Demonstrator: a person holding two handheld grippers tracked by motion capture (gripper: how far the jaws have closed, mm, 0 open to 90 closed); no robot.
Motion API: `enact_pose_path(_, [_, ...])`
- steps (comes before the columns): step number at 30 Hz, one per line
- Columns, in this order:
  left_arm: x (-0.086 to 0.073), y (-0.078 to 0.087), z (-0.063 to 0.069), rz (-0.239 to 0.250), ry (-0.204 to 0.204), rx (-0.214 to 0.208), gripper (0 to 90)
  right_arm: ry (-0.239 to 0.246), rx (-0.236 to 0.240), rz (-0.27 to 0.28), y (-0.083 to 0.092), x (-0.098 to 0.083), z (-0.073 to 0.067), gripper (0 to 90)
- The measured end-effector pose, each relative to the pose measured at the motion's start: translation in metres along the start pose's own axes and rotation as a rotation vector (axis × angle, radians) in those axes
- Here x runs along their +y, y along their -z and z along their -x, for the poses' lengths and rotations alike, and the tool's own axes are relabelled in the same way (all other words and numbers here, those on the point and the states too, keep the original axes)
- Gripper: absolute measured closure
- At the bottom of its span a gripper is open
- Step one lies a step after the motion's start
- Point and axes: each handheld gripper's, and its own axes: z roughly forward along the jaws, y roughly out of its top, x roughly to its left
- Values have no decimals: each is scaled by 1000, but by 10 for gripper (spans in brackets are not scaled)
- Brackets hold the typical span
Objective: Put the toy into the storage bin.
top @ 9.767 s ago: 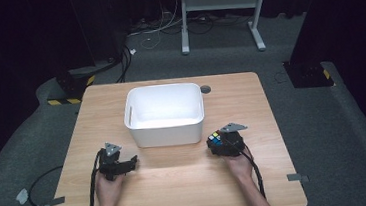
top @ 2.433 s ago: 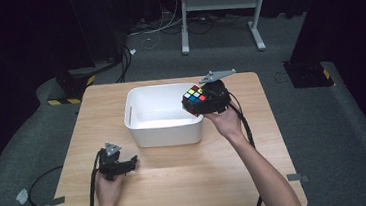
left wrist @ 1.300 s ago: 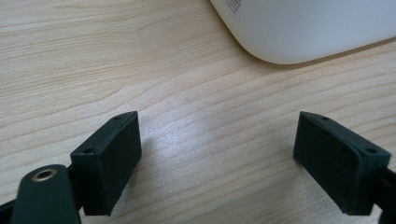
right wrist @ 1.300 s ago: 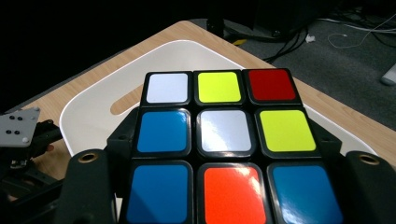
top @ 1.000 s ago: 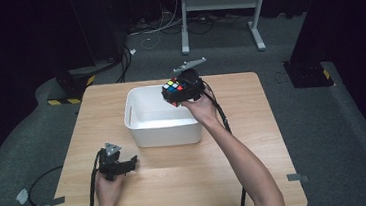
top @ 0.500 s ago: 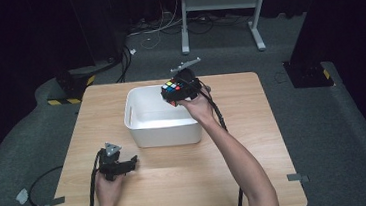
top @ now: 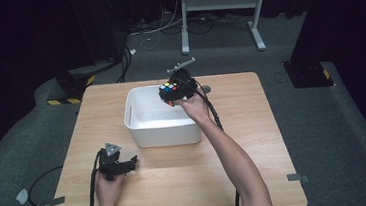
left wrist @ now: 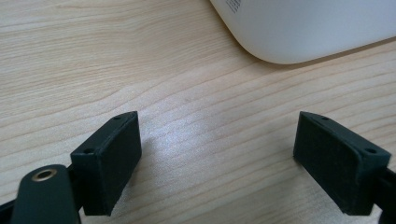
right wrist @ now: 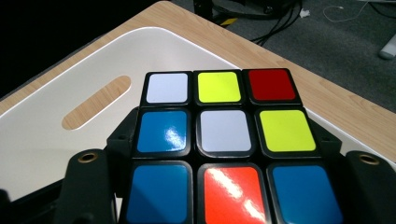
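While the left gripper (top: 132, 161) is being rested wide open and empty on the table (top: 253, 127), a Rubik's cube (right wrist: 223, 140) is being clamped between the right gripper's (top: 170, 95) fingers above the white bin (top: 163, 134), apparently for dropping in.

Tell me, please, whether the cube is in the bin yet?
Not yet: the right gripper holds the cube above the bin.

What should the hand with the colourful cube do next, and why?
Probably lower the cube a little and open the fingers: the right gripper holds it above the far right corner of the white bin, whose floor looks bare.
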Motion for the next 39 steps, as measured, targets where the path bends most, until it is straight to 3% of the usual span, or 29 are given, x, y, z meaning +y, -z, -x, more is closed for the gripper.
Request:
enact_pose_path(9, [0,0,0,0,0,0,154,-10,-23,-19,-7,1,3,332])
enact_pose_path(15, [0,0,0,0,0,0,154,11,-37,-36,-11,4,1,332])
enact_pose_path(39, [0,0,0,0,0,0,154,-4,-39,-63,-16,2,5,331])
